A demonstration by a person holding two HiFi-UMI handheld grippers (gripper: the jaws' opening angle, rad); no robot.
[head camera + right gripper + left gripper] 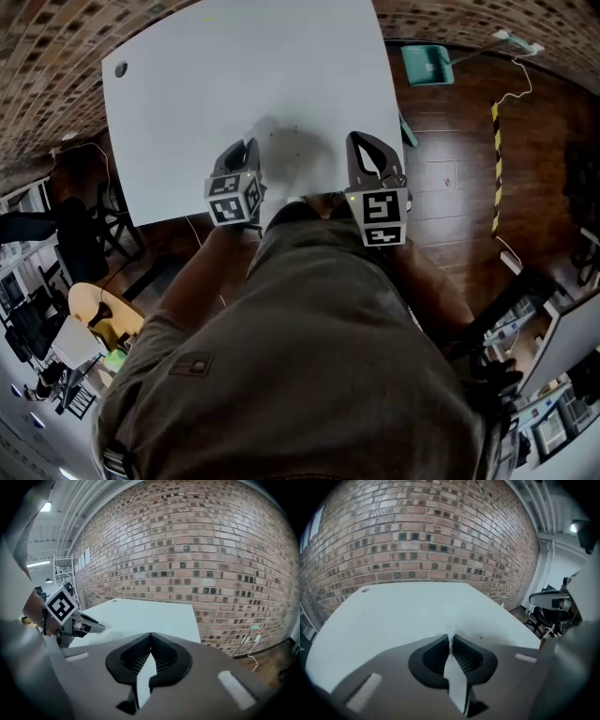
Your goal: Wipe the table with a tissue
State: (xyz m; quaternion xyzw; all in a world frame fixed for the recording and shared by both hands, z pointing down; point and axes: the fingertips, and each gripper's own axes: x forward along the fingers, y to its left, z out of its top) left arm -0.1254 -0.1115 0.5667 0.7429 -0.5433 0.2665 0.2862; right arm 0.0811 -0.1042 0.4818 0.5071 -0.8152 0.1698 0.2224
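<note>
View from above a person standing at the near edge of a white counter (pixel 234 75), holding a gripper in each hand. The left claw (pixel 250 148) points away from the person over the near part of the counter, left of centre. Its jaws are pressed together on a thin white tissue (pixel 450 631); a small tuft sticks out past the tips, and the rest cannot be made out against the white surface. Whether the tissue touches the counter cannot be told. The right claw (pixel 356 141) sits level with the left one, near the counter's right edge and well apart from it. Its jaws are closed tip to tip, with nothing between them. A small dark hole (pixel 121 68) marks the counter's far left corner. A brick wall (pixel 422 536) runs behind the far edge. To the right is a dark wooden floor (pixel 450 178), where a teal dustpan (pixel 427 64) lies near the far right corner of the counter.
</note>
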